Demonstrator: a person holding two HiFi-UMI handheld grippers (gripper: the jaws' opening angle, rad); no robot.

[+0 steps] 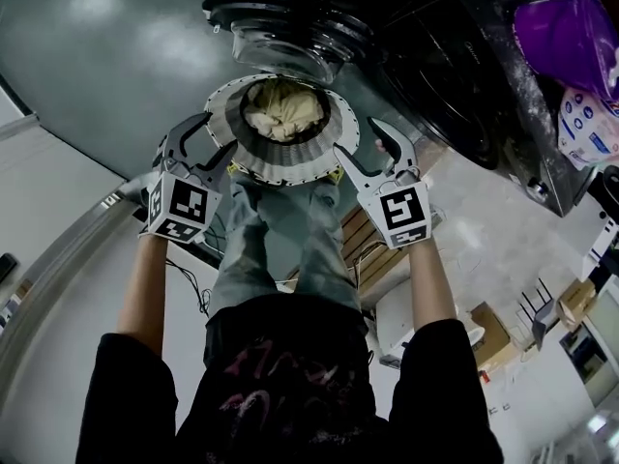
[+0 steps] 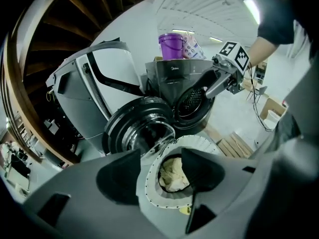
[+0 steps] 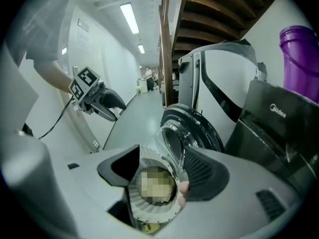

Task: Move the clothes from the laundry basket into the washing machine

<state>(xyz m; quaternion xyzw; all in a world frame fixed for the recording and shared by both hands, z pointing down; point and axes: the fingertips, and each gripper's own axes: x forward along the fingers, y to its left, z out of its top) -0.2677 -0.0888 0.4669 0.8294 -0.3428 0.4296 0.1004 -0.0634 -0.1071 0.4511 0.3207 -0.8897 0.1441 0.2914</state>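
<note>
A round white slatted laundry basket (image 1: 290, 165) stands on the floor below me, with a crumpled pale yellow cloth (image 1: 280, 109) inside. My left gripper (image 1: 218, 135) hangs over its left rim and my right gripper (image 1: 356, 135) over its right rim. Both are open and hold nothing. The left gripper view looks past its spread jaws (image 2: 160, 156) onto the cloth (image 2: 173, 174). The right gripper view looks down into the basket (image 3: 149, 210) too. Just beyond stands the washing machine's open glass door (image 1: 285, 42), beside the dark drum opening (image 2: 192, 101).
A purple container (image 2: 172, 46) and a printed pack (image 1: 588, 124) sit on top of the washing machine. A wooden pallet (image 1: 363, 249) lies on the floor at my right, with cardboard boxes (image 1: 493, 336) further out. A wall runs along the left.
</note>
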